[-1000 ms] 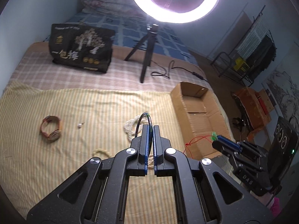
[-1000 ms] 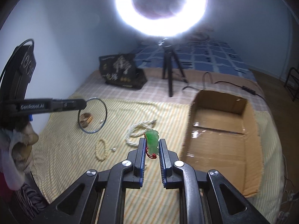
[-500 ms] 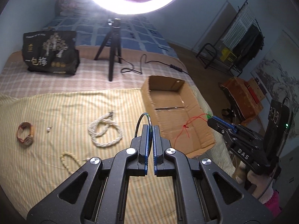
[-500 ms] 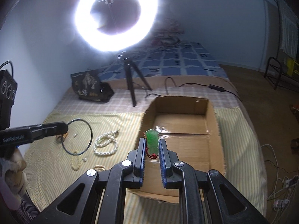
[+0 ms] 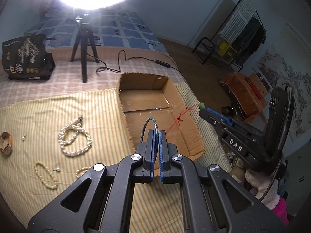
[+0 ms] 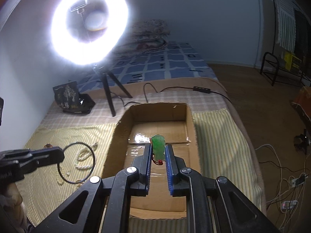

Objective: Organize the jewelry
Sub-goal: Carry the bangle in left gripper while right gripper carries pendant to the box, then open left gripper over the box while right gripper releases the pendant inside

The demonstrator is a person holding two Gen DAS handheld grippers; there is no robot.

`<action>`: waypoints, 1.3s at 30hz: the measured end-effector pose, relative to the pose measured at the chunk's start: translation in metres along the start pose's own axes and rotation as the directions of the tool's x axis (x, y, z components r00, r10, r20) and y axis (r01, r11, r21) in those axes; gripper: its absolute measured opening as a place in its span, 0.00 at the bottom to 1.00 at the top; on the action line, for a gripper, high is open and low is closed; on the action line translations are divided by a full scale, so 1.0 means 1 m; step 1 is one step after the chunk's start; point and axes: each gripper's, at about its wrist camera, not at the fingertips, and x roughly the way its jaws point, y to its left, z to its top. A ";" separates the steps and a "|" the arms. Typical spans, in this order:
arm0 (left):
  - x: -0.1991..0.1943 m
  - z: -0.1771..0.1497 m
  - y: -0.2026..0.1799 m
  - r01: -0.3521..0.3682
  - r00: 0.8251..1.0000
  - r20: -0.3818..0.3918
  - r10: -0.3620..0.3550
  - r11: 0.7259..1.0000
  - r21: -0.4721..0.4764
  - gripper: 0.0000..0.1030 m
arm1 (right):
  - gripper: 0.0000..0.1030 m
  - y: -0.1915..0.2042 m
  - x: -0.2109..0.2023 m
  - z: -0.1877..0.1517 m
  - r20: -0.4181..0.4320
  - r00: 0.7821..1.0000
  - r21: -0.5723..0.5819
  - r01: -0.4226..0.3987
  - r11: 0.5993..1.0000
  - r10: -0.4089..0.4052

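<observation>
From the left wrist, the left gripper pinches a thin dark bangle over the cardboard box, while from the right wrist, the right gripper clamps a green pendant above that box's floor.

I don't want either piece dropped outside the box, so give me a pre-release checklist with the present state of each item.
1. Right gripper clamped on green jade pendant: ok.
2. Left gripper clamped on thin dark bangle: ok.
3. Pendant over open cardboard box: ok.
4. Pendant's red cord hanging inside box: ok.
5. Bangle fully over box: cannot tell.
6. Box floor free of other items: ok.
</observation>
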 end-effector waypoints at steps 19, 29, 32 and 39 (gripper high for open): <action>0.033 -0.004 -0.021 -0.047 0.998 -0.028 0.048 0.998 0.050 0.17 | 0.53 -0.018 0.005 -0.004 -0.007 1.000 0.018 0.022 1.000 -0.022; 0.025 -0.008 -0.018 -0.090 0.996 -0.011 0.090 0.994 0.062 0.52 | 0.88 -0.019 -0.003 -0.001 0.032 0.993 0.018 0.117 0.993 -0.118; 0.023 -0.009 -0.018 -0.093 0.996 -0.013 0.094 0.993 0.066 0.53 | 0.94 -0.019 -0.005 -0.001 0.036 0.990 0.016 0.137 0.990 -0.137; 0.015 -0.011 -0.015 -0.103 0.994 -0.010 0.105 0.992 0.075 0.56 | 0.95 -0.013 -0.012 -0.002 0.044 0.987 0.001 0.155 0.988 -0.155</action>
